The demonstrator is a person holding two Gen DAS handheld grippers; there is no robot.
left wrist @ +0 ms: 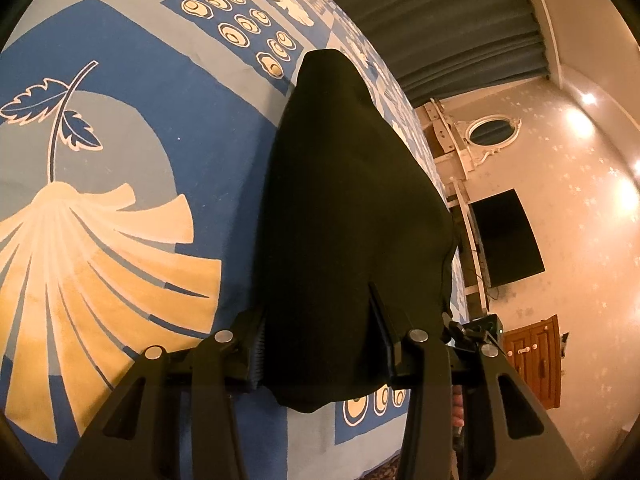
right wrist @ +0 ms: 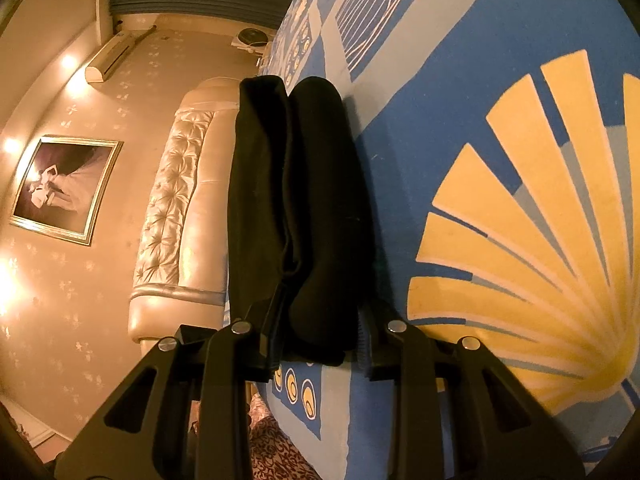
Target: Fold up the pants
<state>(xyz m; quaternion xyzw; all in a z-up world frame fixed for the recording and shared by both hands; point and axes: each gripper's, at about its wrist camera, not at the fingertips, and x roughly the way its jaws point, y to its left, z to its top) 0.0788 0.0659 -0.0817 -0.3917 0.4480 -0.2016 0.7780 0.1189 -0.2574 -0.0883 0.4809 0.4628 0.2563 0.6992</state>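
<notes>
Your left gripper point(left wrist: 320, 344) stands with its fingers point(left wrist: 252, 344) spread wide, and the black pants point(left wrist: 352, 220) fill the gap between them. The cloth drapes over the right-hand finger and lies against the ribbed pad of the other. Whether the pads actually pinch the fabric cannot be told from this view.

Your right gripper point(right wrist: 320, 336) is likewise spread wide. The pants point(right wrist: 300, 200) sit between its fingers point(right wrist: 372, 344) as two long rolls side by side, one slightly paler and creased, the other smooth and rounded. The near end of the rolls rests in the gap. Firm contact with the pads cannot be confirmed.

In both views the garment runs away from you in a long dark strip, lying against the blue bedspread point(left wrist: 140, 120) with its cream fan and leaf pattern. It sits near the edge of the bed.

Beyond the bed, the left view shows a dark wall screen point(left wrist: 508, 236), an oval mirror point(left wrist: 494, 130) and a wooden cabinet point(left wrist: 536, 360). The right view shows a tufted headboard point(right wrist: 176, 208), a framed picture point(right wrist: 66, 188) and a wall air conditioner point(right wrist: 116, 56).
</notes>
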